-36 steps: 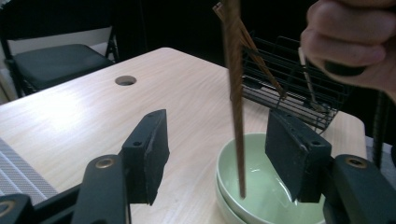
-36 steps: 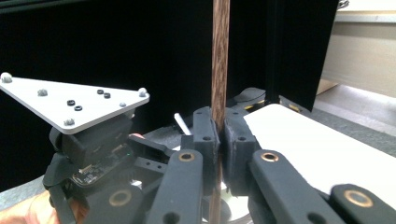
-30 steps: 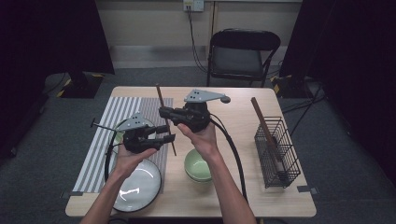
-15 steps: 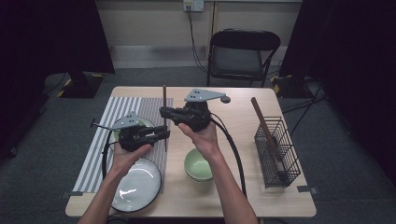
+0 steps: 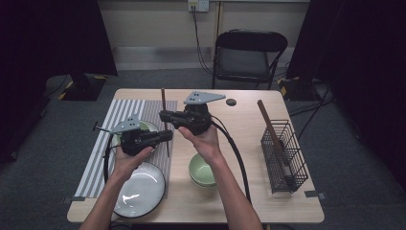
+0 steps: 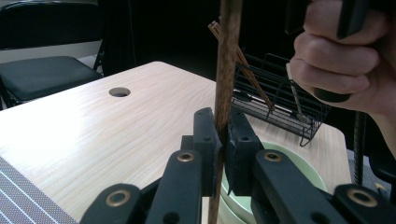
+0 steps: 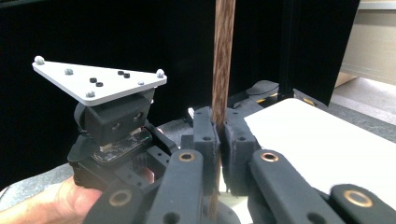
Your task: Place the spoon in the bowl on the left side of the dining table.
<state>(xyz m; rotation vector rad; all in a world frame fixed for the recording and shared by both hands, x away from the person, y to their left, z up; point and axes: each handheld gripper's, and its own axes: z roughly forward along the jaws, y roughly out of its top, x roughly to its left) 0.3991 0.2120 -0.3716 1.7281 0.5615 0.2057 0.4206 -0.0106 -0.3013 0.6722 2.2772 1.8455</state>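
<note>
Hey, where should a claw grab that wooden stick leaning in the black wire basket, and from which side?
Probably the upper end of the wooden stick, from above and the left: it slants up and left out of the wire basket, and its lower part sits behind mesh.

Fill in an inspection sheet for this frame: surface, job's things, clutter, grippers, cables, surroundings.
Surface: wooden table with a striped mat at its left.
Job's things: brown stick, upright, held by both grippers.
Clutter: white plate, green bowls, wire basket holding utensils.
Grippers: left gripper, whose jaws have just been closing, shut on the stick; right gripper shut on it higher up.
Cables: black cable trailing from the right gripper.
Surroundings: folding chair, dark curtains.
</note>
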